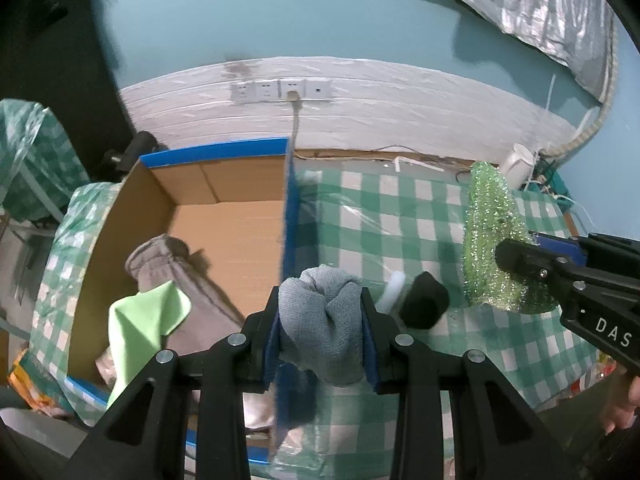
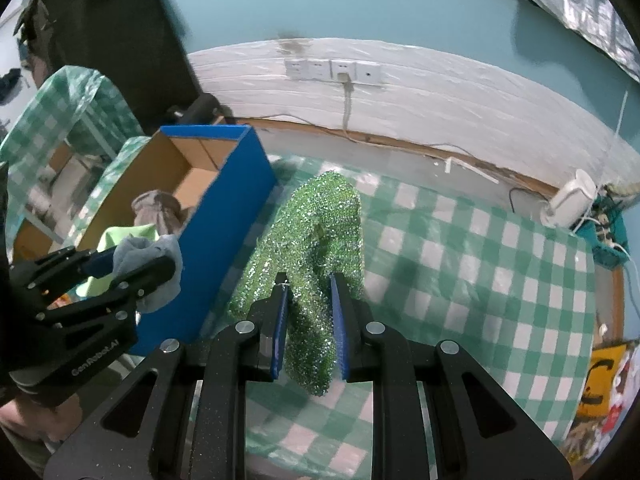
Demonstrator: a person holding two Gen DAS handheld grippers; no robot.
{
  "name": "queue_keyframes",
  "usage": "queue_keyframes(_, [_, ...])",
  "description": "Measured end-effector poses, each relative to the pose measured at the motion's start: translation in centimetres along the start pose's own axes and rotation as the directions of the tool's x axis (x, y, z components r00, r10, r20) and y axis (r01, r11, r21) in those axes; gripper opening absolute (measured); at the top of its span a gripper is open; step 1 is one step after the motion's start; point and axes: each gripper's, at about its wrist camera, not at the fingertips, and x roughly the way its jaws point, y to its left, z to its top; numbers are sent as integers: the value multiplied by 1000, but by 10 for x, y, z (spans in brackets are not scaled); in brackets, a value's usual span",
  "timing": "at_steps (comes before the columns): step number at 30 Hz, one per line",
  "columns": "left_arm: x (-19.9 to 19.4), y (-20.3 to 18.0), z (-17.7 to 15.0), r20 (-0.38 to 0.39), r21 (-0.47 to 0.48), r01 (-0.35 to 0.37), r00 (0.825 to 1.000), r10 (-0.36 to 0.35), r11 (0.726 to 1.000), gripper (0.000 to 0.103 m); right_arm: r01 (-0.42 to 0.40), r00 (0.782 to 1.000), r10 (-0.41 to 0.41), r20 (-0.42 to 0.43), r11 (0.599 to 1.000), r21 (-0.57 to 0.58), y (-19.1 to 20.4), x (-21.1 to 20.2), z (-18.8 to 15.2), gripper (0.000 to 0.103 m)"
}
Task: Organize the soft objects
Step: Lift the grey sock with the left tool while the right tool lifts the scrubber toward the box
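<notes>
Left gripper (image 1: 322, 332), jaws pinching a bunched grey cloth (image 1: 320, 316) above the blue-edged wall of an open cardboard box (image 2: 224, 208), which already contains a light-green cloth (image 1: 140, 320) and a grey-brown garment (image 1: 168, 264). Right gripper (image 2: 308, 320), jaws closed tight on a glittery green scrubbing cloth (image 2: 316, 248) that hangs lifted over the green-and-white checked tablecloth (image 2: 480, 264) beside the box. A black rolled item (image 1: 424, 300), possibly a sock, and a small white piece (image 1: 394, 292) lie on the tablecloth between the two grippers.
</notes>
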Motion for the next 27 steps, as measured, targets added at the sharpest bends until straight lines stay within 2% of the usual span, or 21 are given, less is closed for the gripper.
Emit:
queue_keyframes(11, [-3,44,-6,6,-74,-41,999,42,996,34,-63,998,62,-5,995,-76,50,15,23,19])
queue_keyframes(27, [-2,108,-19,-21,-181,-111,994,109,977,34,-129,991,121,-54,976,-173,120,44,42,19])
